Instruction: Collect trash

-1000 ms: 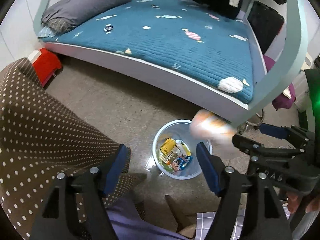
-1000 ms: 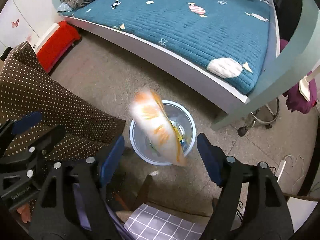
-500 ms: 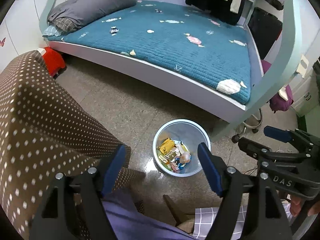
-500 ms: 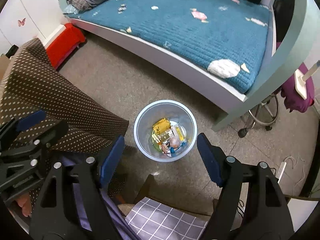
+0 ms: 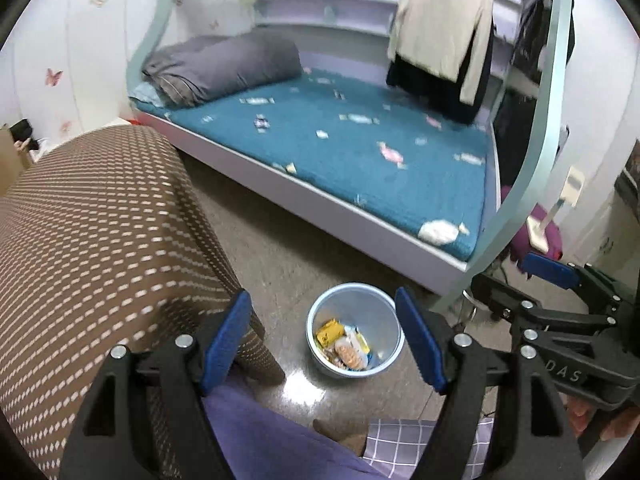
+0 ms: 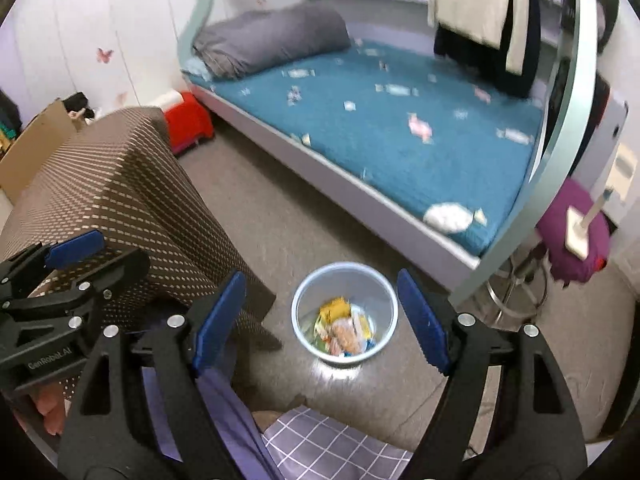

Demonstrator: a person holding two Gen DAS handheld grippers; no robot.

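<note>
The wrapper (image 6: 345, 335) has dropped into the bin (image 6: 345, 272); both claws, left (image 5: 326, 344) and right (image 6: 322, 320), gape wide, empty.

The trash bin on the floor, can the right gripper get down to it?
Probably yes. The right gripper is open and empty, high above the trash bin, with only bare floor around the bin and nothing in between.

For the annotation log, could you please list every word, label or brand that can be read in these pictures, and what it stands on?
"DAS": on the black body of the right gripper, seen from the left wrist; the word may be cut off.
"GenRobot.AI": on the black body of the left gripper, seen from the right wrist.
Wrappers in the trash bin: print too small and blurred to read.
Candy-patterned bed cover: pictures only, no readable text.
</note>
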